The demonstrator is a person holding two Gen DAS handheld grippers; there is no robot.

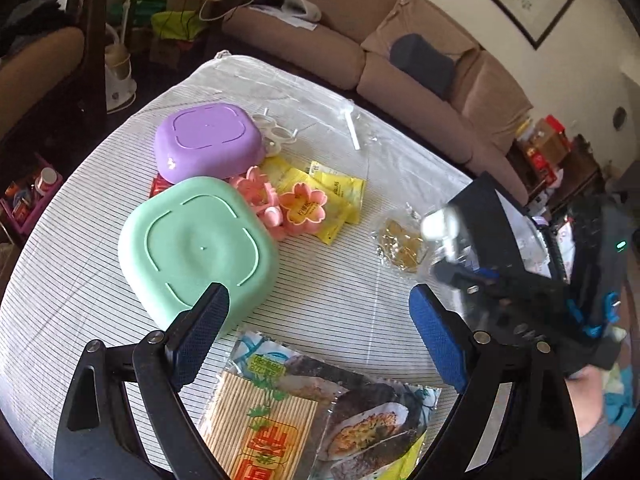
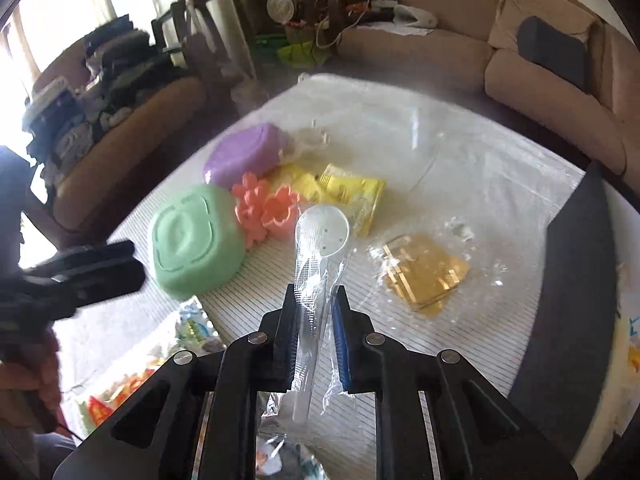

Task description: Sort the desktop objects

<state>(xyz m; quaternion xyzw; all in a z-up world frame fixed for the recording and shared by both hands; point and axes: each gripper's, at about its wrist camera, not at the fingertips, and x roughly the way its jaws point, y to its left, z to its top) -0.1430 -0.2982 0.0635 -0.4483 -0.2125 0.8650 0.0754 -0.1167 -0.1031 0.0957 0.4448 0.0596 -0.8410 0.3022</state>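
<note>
**Right claw grips wrapped spoon above the cluttered worktop**

Left wrist view: the left claw (image 1: 318, 300) hangs released, its two fingers spread wide over the near part of the striped worktop (image 1: 80, 240). A green bowl (image 1: 196, 244) lies upside down just beyond the left finger, and a purple bowl (image 1: 208, 142) lies upside down farther toward the far edge, touching it or nearly so. Pink flower moulds (image 1: 280, 206) sit beside the green bowl on top of yellow sachets (image 1: 340, 196). A sushi mat packet (image 1: 312, 412) lies at the near edge, beneath the claw. A clear packet of amber pieces (image 1: 402, 246) lies toward the right edge, with the right claw (image 1: 460, 256) blurred just beside it.

Right wrist view: the right claw (image 2: 314, 304) is clenched on a plastic-wrapped spoon (image 2: 320, 240), handle between the pads and round bowl end pointing away over the middle of the worktop (image 2: 480, 160). Beyond it lie the yellow sachets (image 2: 352, 192), the flower moulds (image 2: 266, 208), the green bowl (image 2: 196, 236) and the purple bowl (image 2: 244, 156). The amber packet (image 2: 424, 272) lies toward the right edge.
</note>
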